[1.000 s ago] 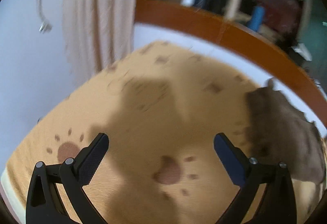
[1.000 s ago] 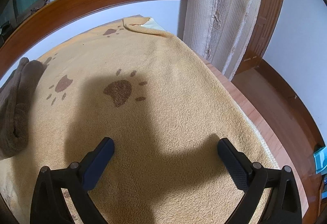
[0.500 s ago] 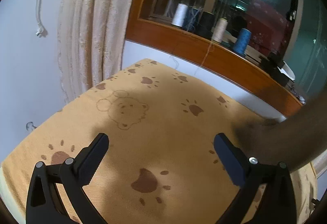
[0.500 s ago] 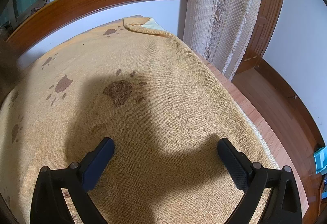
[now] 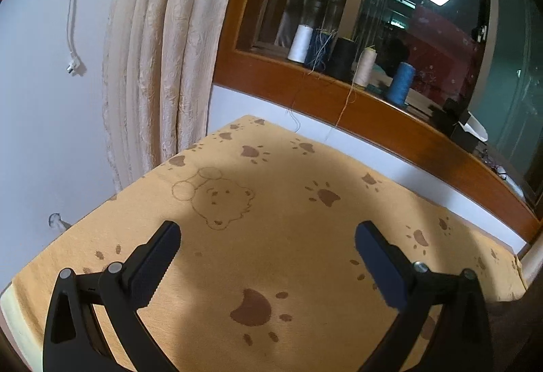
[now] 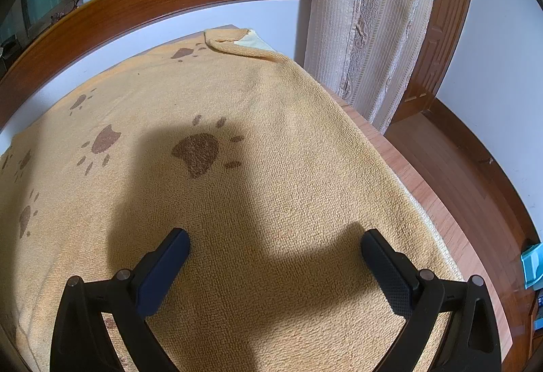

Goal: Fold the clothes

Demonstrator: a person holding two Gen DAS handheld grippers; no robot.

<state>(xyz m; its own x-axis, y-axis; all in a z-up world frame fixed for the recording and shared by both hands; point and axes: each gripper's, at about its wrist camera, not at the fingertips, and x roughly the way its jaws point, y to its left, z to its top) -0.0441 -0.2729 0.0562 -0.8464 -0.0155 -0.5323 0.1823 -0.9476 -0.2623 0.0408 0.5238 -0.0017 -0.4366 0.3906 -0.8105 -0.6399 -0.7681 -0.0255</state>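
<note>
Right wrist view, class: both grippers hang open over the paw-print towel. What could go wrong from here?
1. The towel's far corner is already folded over; a fold made now may trap that crease.
2. The towel's right edge lies near the table's rim, so a tug from the right gripper might slide it off.

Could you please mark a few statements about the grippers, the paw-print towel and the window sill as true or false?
1. The left gripper is shut on a garment. False: its jaws stand wide open and hold nothing.
2. The right gripper is open above the orange paw-print towel. True.
3. The far corner of the towel is folded over, showing a paler underside. True.
4. The thread spools on the window sill are all white. False: one is blue, one black, two pale.
5. A bear face outline is printed on the towel. True.
</note>
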